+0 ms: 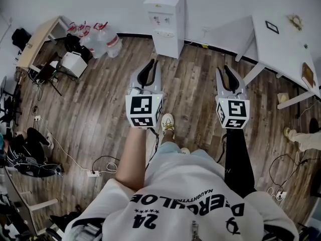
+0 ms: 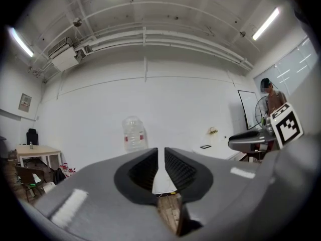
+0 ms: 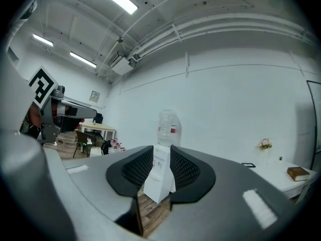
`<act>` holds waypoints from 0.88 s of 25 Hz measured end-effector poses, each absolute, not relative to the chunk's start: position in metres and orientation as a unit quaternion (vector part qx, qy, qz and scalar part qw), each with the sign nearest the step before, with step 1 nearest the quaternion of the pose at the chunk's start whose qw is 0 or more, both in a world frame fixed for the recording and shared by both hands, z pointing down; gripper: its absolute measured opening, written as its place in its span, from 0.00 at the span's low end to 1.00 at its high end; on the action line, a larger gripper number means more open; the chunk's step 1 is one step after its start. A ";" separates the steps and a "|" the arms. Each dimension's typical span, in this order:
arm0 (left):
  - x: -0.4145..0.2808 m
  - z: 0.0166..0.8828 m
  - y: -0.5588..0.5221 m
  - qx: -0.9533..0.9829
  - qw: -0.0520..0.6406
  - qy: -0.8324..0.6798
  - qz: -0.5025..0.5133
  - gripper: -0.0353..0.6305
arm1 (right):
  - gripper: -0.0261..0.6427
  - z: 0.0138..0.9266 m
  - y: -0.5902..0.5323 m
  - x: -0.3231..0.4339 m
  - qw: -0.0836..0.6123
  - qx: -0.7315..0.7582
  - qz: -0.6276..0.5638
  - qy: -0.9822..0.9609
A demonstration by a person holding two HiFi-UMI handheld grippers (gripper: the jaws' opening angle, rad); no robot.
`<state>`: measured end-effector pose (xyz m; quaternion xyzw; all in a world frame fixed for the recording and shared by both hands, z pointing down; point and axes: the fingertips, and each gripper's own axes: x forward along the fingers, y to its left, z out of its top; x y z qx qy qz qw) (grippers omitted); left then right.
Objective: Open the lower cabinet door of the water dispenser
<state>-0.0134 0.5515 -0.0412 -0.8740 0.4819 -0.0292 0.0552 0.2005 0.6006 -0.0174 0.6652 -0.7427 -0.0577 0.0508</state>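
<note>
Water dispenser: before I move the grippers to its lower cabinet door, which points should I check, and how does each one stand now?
1. Water dispenser located: ok, it stands against the wall ahead.
2. Right gripper ready: ok, jaws apart, nothing held, pointed at the dispenser.
3. Left gripper free: ok, jaws a narrow gap apart, nothing between them.
4. Within reach: not ok, both grippers are far short of the dispenser.
5. Path: ok, the floor between the grippers and the dispenser is bare; the spare bottles stand off to the left.
6. Lower cabinet door handle found: cannot tell, too small to make out.
</note>
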 end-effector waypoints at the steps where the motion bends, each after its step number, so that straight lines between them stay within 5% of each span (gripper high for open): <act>1: -0.014 -0.040 0.545 -0.874 0.052 0.482 -0.028 0.13 | 0.17 -0.015 0.594 0.201 0.053 0.665 -0.056 -0.743; 22: -0.003 -0.033 0.320 -0.884 0.029 0.466 -0.034 0.13 | 0.17 -0.008 0.381 0.200 0.076 0.673 -0.034 -0.735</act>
